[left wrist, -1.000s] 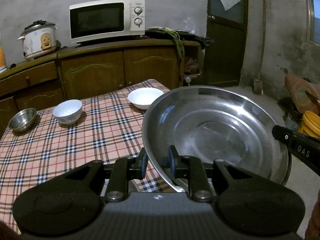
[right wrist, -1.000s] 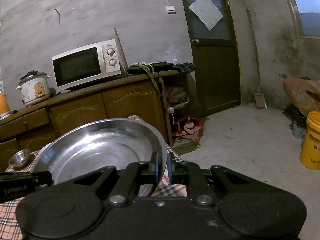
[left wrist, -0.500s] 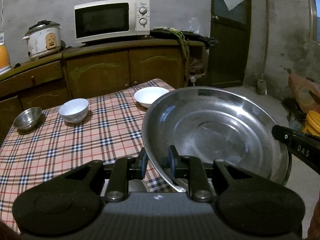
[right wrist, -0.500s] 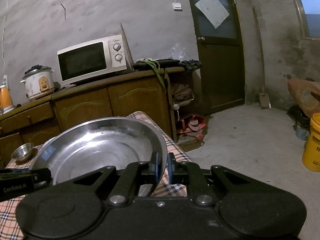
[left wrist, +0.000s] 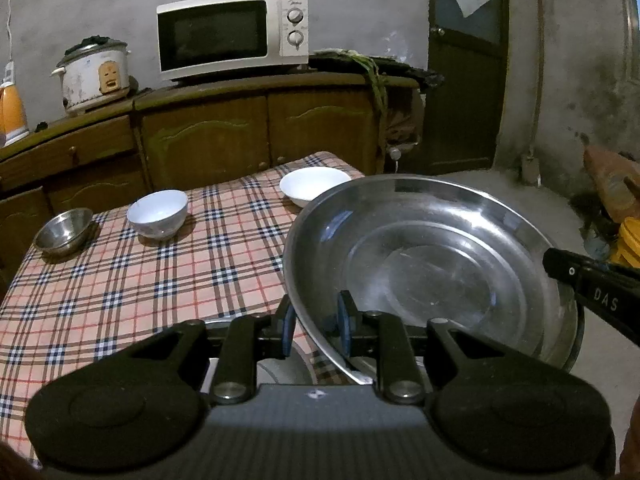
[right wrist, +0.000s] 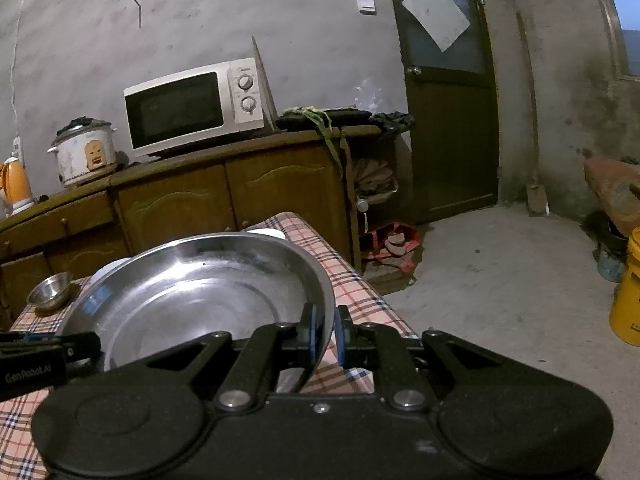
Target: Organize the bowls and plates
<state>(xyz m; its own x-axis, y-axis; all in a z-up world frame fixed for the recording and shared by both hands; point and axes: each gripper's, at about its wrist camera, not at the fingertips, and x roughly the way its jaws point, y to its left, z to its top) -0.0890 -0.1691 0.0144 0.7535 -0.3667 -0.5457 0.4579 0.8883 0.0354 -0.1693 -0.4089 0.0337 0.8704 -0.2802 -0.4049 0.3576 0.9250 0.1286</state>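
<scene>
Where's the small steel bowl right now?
The small steel bowl sits at the table's far left corner in the left wrist view, left of the white bowl, below the rice cooker.

The big plate (left wrist: 432, 264) is shiny silver steel. The cloth (left wrist: 132, 292) on the desk is pink-beige plaid with navy, white and red lines. Two bowls (left wrist: 157, 213) (left wrist: 314, 185) are white, a third (left wrist: 64, 231) silver. Each gripper (left wrist: 314, 322) (right wrist: 324, 334) is black with blue pads (left wrist: 343, 325). The microwave (left wrist: 234, 34) is cream, the cupboards (left wrist: 256, 128) brown, the bucket (right wrist: 628, 308) yellow.
</scene>
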